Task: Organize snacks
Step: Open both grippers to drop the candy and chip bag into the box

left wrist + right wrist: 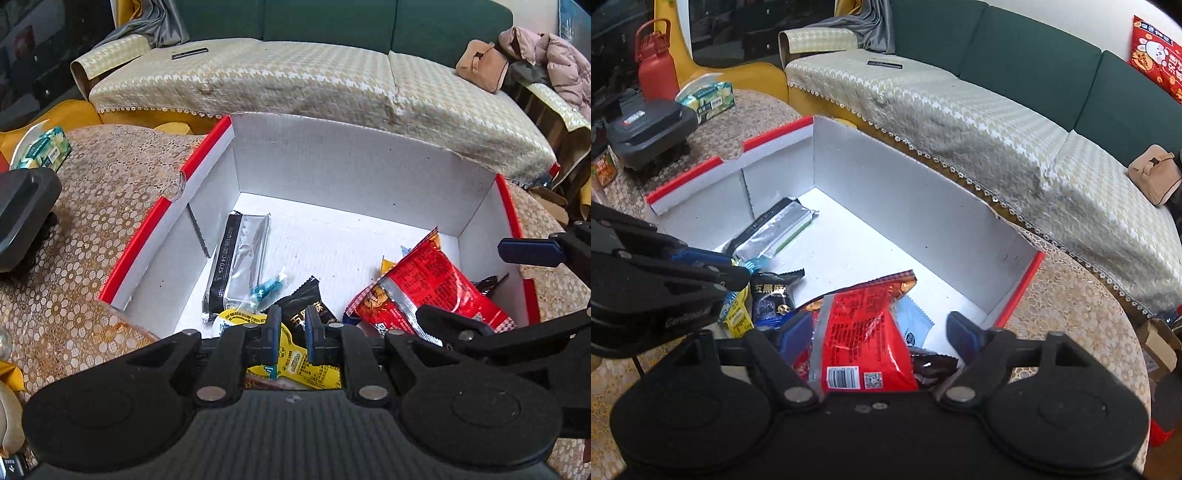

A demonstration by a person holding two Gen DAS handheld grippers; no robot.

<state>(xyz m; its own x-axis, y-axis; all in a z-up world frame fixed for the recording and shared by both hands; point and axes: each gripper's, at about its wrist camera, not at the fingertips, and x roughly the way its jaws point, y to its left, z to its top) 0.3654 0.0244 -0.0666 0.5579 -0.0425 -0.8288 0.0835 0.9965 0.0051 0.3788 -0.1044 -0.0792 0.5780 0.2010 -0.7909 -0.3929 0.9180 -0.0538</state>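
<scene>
I'm keeping my left gripper clenched over the yellow packet at six o'clock; my right gripper is hanging released astride the red bag in the box.

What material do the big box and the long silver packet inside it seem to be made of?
Box: most likely corrugated cardboard, matte white inside with a red outside; folded flaps and a torn, jagged top edge suggest it.
Silver packet: probably metallised plastic film, glossy; it reflects light, wrinkles, and has a crimped end seal.
</scene>
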